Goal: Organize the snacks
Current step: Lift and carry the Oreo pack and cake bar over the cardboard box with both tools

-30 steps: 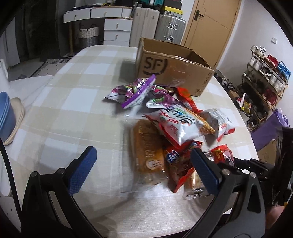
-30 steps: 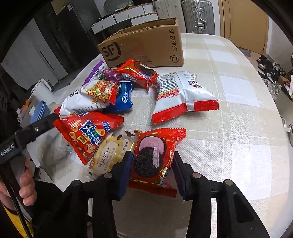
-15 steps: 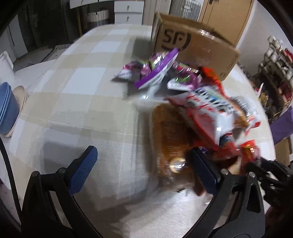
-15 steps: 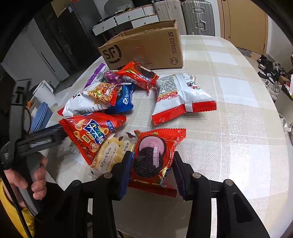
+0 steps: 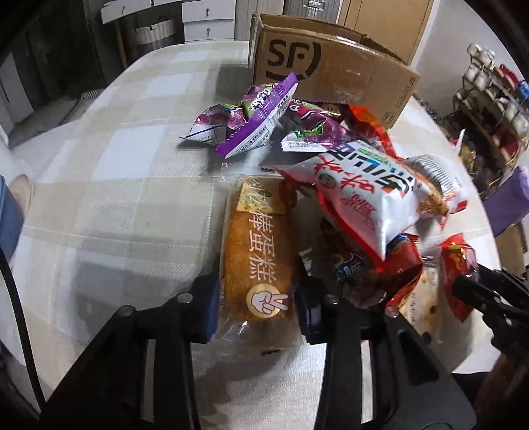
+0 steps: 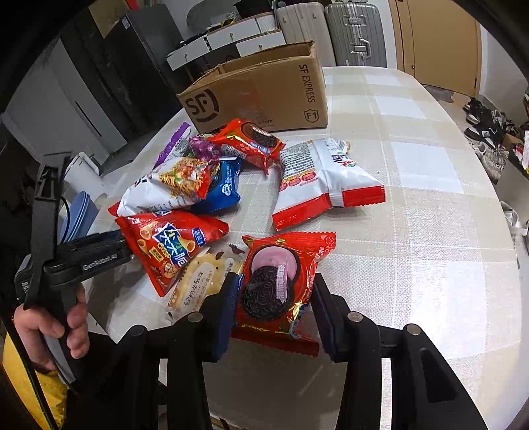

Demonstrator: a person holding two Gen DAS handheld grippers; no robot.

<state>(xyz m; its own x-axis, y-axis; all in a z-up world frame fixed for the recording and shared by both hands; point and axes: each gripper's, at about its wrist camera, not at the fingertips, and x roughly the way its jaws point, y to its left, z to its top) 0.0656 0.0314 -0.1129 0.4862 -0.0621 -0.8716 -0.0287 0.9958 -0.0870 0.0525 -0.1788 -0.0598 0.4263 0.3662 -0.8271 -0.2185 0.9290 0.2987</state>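
An orange cake packet (image 5: 258, 238) in clear wrap lies at the near edge of the snack pile on the checked table (image 5: 115, 172). My left gripper (image 5: 258, 291) is closing on it, and both blue pads press its sides. A white and red noodle bag (image 5: 370, 195) and purple packets (image 5: 258, 115) lie beyond it. My right gripper (image 6: 275, 294) is shut on a red Oreo packet (image 6: 274, 264) at the table's near edge. The open SF cardboard box (image 6: 258, 96) stands behind the pile. In the right wrist view a hand (image 6: 69, 327) holds the left gripper's handle at the left.
Blue bowls (image 5: 8, 215) sit off the table's left side. A shoe rack (image 5: 489, 99) stands to the right, suitcases (image 6: 357, 29) and white drawers behind the table. Bare cloth (image 6: 429, 231) spreads to the right of the pile.
My left gripper came down onto the pile and its wide-open jaws closed around the orange cake packet. The right gripper kept still with the Oreo packet.
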